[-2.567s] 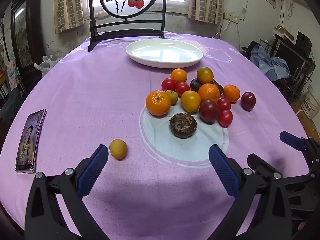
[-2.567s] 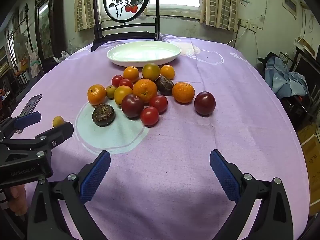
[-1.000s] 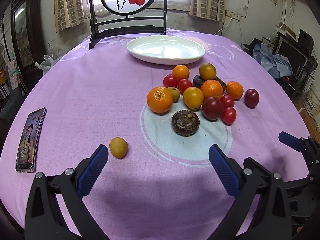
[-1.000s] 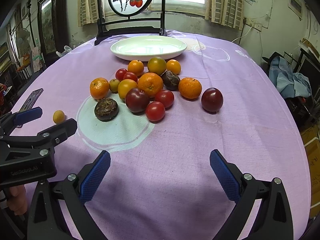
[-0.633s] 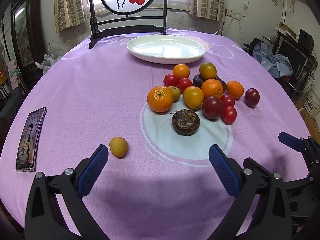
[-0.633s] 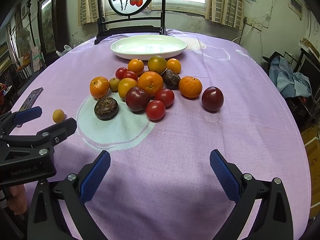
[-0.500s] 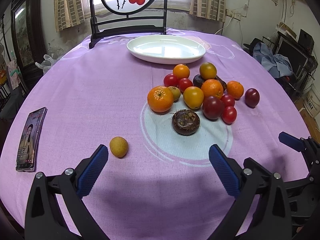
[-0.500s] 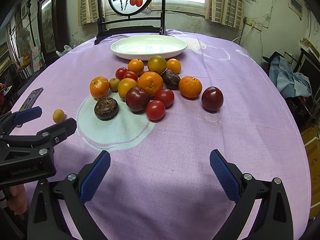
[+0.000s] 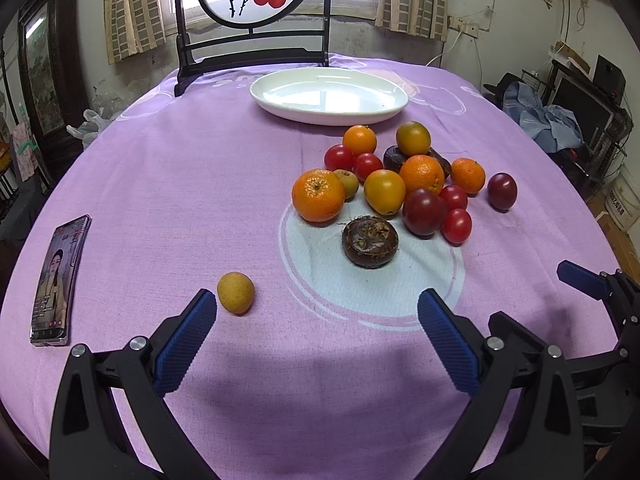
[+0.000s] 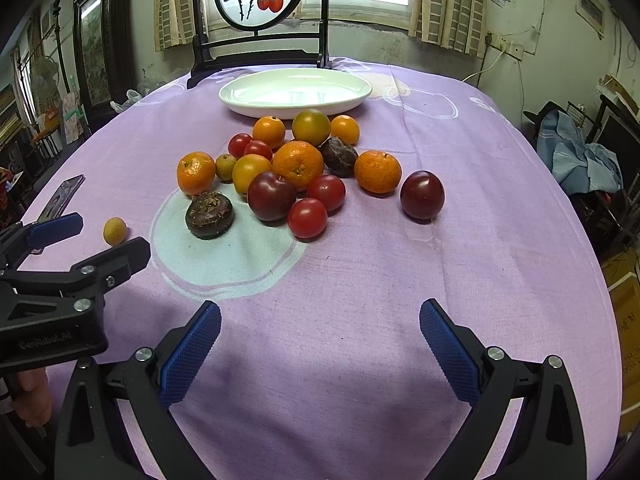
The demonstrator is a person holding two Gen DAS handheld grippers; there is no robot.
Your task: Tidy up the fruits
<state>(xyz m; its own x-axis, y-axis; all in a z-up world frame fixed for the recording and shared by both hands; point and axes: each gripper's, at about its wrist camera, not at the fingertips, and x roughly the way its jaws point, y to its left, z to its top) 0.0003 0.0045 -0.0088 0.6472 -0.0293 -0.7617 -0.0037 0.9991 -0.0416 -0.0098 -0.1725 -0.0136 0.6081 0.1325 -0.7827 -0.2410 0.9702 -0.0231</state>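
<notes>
A cluster of several fruits lies mid-table on a purple cloth: oranges (image 9: 318, 195), red tomatoes (image 10: 307, 217), dark plums (image 10: 422, 195) and a brown rough fruit (image 9: 370, 241). One small yellow fruit (image 9: 235, 293) sits apart, just ahead of my left gripper's left fingertip. A white oval plate (image 9: 329, 96) stands beyond the cluster, with nothing on it. My left gripper (image 9: 316, 336) is open and holds nothing, short of the brown fruit. My right gripper (image 10: 320, 340) is open too, nearer the table's front edge, with the tomatoes ahead of it.
A phone (image 9: 60, 278) lies at the table's left edge. A dark framed screen with painted fruit (image 10: 262, 12) stands behind the plate. Clothes and boxes (image 10: 580, 156) crowd the floor to the right. Bare cloth stretches left of the fruits.
Both views have crept slightly closer to the fruit cluster since the earliest frames. Both grippers stay open, and no fruit has moved.
</notes>
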